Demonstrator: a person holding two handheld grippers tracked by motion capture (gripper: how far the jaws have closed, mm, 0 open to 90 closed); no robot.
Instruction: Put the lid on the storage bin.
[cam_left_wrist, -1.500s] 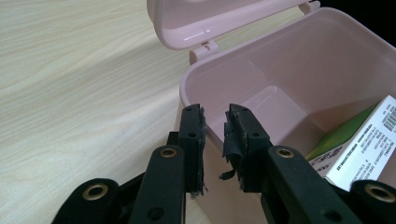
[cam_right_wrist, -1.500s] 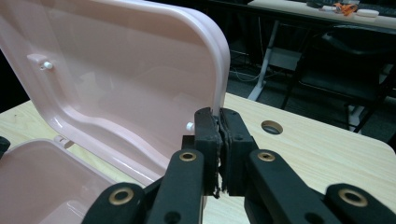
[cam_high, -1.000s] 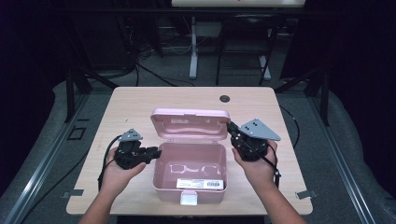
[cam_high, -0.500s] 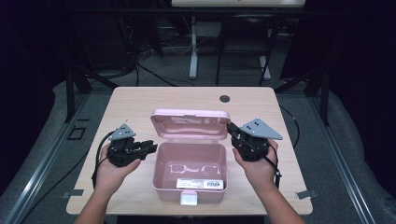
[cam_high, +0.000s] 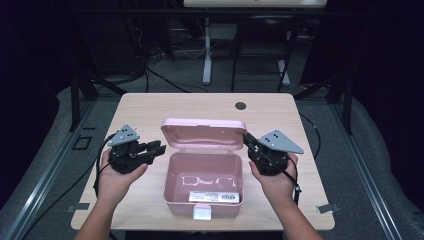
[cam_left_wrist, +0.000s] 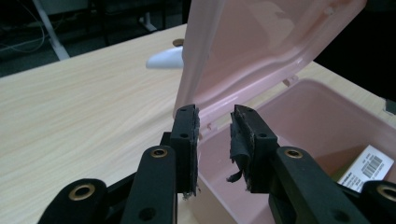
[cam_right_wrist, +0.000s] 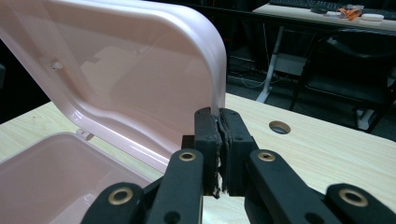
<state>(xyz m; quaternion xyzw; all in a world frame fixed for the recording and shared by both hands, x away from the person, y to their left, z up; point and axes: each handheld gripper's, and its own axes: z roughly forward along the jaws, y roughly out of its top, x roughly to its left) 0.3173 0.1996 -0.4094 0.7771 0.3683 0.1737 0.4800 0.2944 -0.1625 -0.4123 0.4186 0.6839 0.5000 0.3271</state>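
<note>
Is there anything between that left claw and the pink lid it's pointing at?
Nothing visible. The left gripper has open jaws with only air between them, aimed at the near edge of the raised lid of the pink box.

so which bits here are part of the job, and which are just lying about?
In the job:
- pink box
- its raised lid
- right gripper, shut at the lid's edge
- left gripper, open beside the lid

Lying about:
- barcode label in the box
- table's cable hole
</note>
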